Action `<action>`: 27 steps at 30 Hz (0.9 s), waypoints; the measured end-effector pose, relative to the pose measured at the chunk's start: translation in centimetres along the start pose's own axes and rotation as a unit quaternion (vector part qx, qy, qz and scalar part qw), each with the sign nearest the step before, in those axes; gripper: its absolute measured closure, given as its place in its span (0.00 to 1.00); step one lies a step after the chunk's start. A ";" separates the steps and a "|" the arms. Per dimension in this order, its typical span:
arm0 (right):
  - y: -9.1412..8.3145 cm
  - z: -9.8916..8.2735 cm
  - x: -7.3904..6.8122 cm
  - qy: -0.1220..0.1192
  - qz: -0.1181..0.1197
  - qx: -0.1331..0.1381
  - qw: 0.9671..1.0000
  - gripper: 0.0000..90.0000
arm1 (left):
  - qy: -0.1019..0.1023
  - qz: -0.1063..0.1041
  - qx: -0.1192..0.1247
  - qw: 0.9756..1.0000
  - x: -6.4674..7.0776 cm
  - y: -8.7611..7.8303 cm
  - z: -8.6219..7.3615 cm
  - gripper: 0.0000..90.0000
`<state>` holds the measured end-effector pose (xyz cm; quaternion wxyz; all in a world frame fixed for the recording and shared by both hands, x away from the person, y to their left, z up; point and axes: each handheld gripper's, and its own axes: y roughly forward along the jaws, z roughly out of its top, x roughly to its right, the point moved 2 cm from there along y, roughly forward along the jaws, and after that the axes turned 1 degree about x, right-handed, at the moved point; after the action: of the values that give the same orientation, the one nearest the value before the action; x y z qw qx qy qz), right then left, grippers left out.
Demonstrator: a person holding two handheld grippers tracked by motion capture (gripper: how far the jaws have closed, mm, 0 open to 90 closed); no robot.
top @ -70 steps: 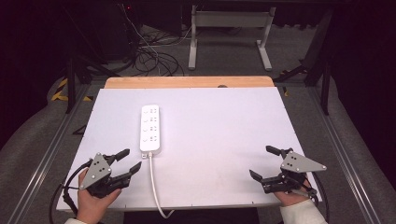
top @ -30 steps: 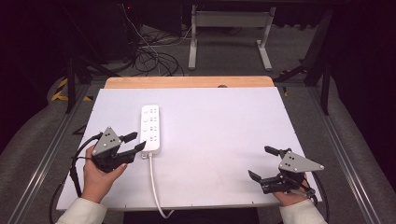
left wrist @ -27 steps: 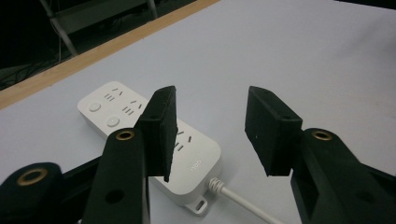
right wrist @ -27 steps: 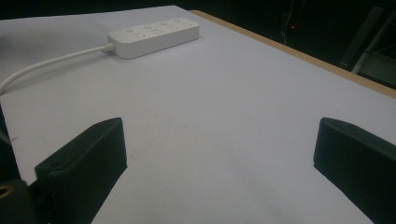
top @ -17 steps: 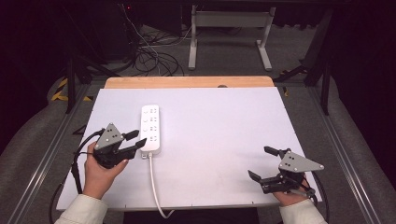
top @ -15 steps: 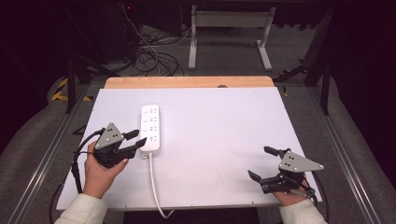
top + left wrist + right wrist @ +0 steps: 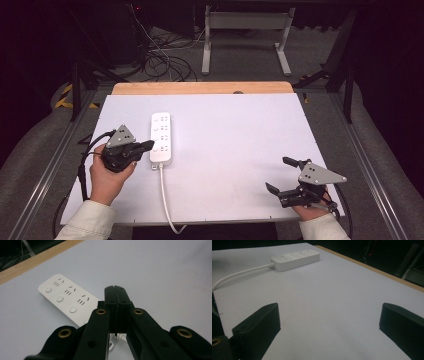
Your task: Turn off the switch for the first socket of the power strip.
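A white power strip (image 7: 162,137) lies lengthways left of the middle of the white table (image 7: 240,135). Its white cable (image 7: 164,195) runs off the front edge. My left gripper (image 7: 148,145) is shut with nothing between its jaws, its tip at the strip's near left side. In the left gripper view the closed jaws (image 7: 115,290) sit just over the near end of the power strip (image 7: 66,298). At the front right my right gripper (image 7: 278,174) is wide open and holds nothing. The right gripper view has its gripper (image 7: 329,322) over bare table, with the power strip (image 7: 295,258) and its cable (image 7: 239,273) far off.
A wooden edge (image 7: 200,88) runs along the back of the table. Metal rails (image 7: 55,165) flank both sides. Behind the table, a tangle of cables (image 7: 165,62) and a grey stand (image 7: 245,35) are on the floor.
My left gripper has moved from the front left corner up to the strip's near end, and its jaws have come together. The right gripper has stayed in place, open.
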<state>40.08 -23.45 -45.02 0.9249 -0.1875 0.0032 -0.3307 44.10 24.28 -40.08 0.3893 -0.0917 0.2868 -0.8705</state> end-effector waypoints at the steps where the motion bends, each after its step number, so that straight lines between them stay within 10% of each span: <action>1: 0.0 0.0 0.0 0.000 0.000 -0.001 1.000 0.04 | -0.003 0.000 -0.004 1.000 -0.1 0.1 0.1 1.00; 27: 0.1 -0.1 0.0 -0.001 0.007 -0.003 1.000 0.05 | -0.062 0.000 -0.094 0.994 -4.4 3.8 0.7 1.00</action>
<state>40.12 -23.38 -45.12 0.9266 -0.1904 0.0046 -0.3243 49.77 25.18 -41.37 0.3960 -0.1817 0.3426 -0.8323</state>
